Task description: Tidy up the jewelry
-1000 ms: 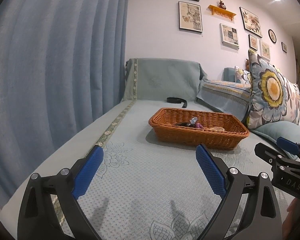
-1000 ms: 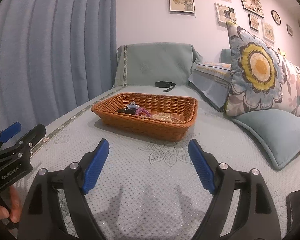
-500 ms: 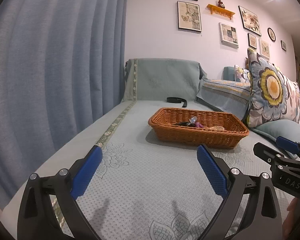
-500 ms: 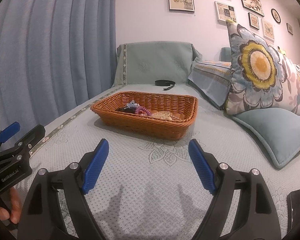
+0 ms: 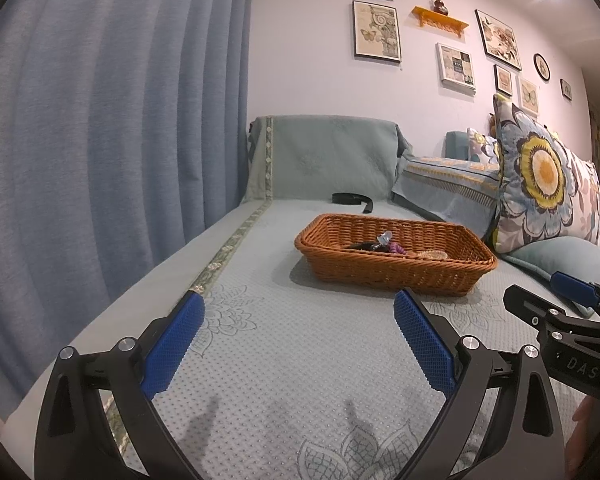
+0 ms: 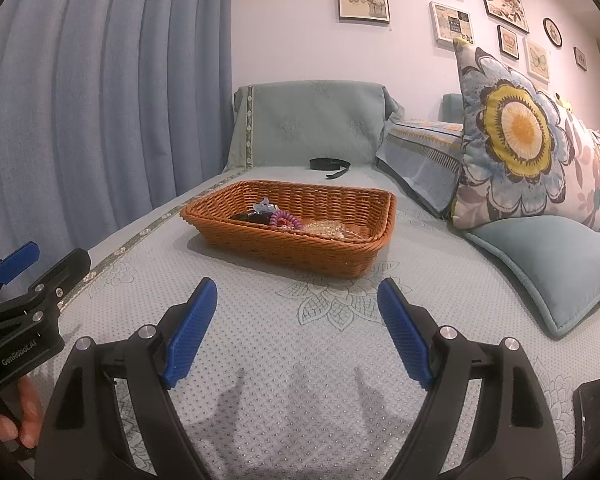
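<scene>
Nothing has shifted since the earlier frames: both hand-held grippers hover where they were, and the basket lies in the same spot on the sofa.

From the left wrist camera, the left hand-held gripper (image 5: 298, 322) stands wide open, its blue ribbed pads apart with only the pale green dotted sofa cover (image 5: 284, 360) between them. Ahead of it, well apart, sits the woven orange-brown basket (image 5: 396, 272), shallow and rectangular. The jewelry (image 5: 384, 245) lies in a small heap on the basket's floor: a dark piece, a clear pale clip and a purple coil, with something light and beaded just beside them. The right hand-held gripper (image 5: 572, 300) shows at the right edge. A black strap (image 5: 352, 199) lies on the seat beyond the basket.

From the right wrist camera, the right hand-held gripper (image 6: 296, 308) is likewise open and empty above the sofa cover (image 6: 300, 360). The basket (image 6: 296, 244) sits ahead and slightly left, its near wall facing the pads. Inside, the jewelry (image 6: 284, 219) reads more clearly: a pink-purple spiral band touching a dark item, a translucent clip behind, pale beads to the right. The left hand-held gripper (image 6: 24, 276) is at the left edge, fingers (image 6: 24, 412) of a hand under it. A flowered cushion (image 6: 516, 140) leans at the right.
</scene>
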A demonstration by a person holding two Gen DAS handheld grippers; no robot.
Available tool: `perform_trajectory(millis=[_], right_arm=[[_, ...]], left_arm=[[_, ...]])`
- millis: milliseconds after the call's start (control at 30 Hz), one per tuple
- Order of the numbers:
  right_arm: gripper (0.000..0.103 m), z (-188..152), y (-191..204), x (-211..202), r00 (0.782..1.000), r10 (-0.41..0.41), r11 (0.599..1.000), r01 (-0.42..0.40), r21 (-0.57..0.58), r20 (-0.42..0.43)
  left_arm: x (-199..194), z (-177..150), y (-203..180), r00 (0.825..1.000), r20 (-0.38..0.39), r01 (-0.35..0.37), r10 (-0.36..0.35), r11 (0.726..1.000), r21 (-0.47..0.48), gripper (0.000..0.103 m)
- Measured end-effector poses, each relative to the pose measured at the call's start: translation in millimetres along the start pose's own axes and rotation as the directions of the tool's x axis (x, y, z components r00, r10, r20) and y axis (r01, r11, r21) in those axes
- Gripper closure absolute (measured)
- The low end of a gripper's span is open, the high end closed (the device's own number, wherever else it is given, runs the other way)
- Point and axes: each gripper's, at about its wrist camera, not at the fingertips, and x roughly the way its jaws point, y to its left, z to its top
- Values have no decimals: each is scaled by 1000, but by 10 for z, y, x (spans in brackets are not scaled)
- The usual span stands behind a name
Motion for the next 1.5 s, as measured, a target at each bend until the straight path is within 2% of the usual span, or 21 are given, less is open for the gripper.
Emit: perform_trajectory(millis=[1167,1500], right_arm=[[22,5,0,2,1000,-4,1000,4,-16,1],[22,3,-7,0,1000,-4,1000,4,-16,1]], left_arm=[[5,-10,10,1000,1,14,-14,1000,1,9],[43,-40,104,999,-39,21,-23,998,-51,7]])
